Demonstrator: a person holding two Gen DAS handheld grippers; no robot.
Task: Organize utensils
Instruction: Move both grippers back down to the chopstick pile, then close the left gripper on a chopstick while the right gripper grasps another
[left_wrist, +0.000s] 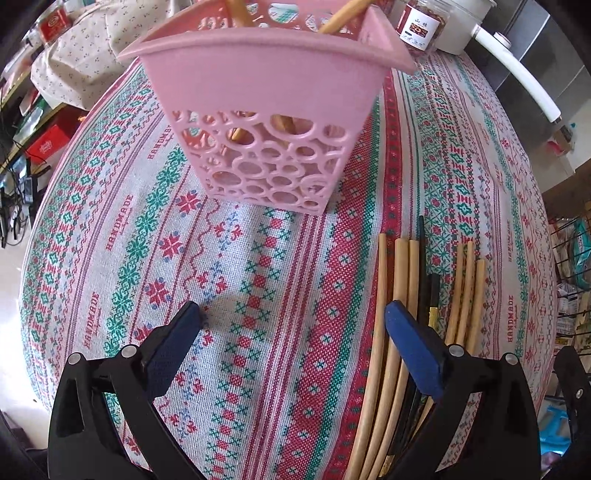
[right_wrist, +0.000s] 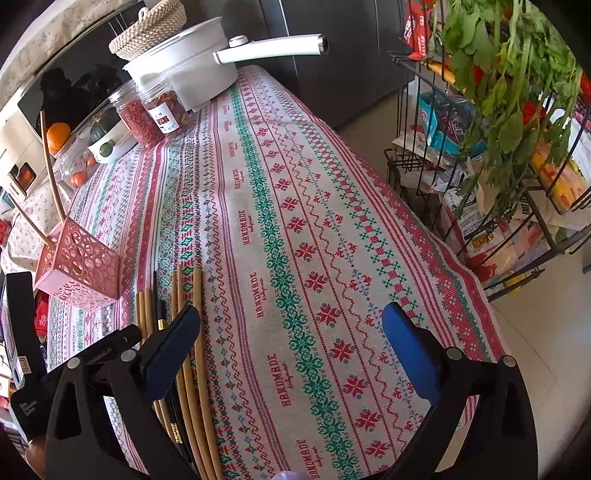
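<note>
A pink perforated utensil basket stands on the patterned tablecloth, with two bamboo chopsticks standing in it. It also shows in the right wrist view. Several bamboo chopsticks and black chopsticks lie side by side on the cloth, also seen in the right wrist view. My left gripper is open and empty above the cloth, its right finger over the lying chopsticks. My right gripper is open and empty, its left finger above the chopsticks.
A white saucepan with a long handle, jars of dried food, a woven basket and fruit stand at the table's far end. A wire rack with greens and packets stands beside the table's right edge.
</note>
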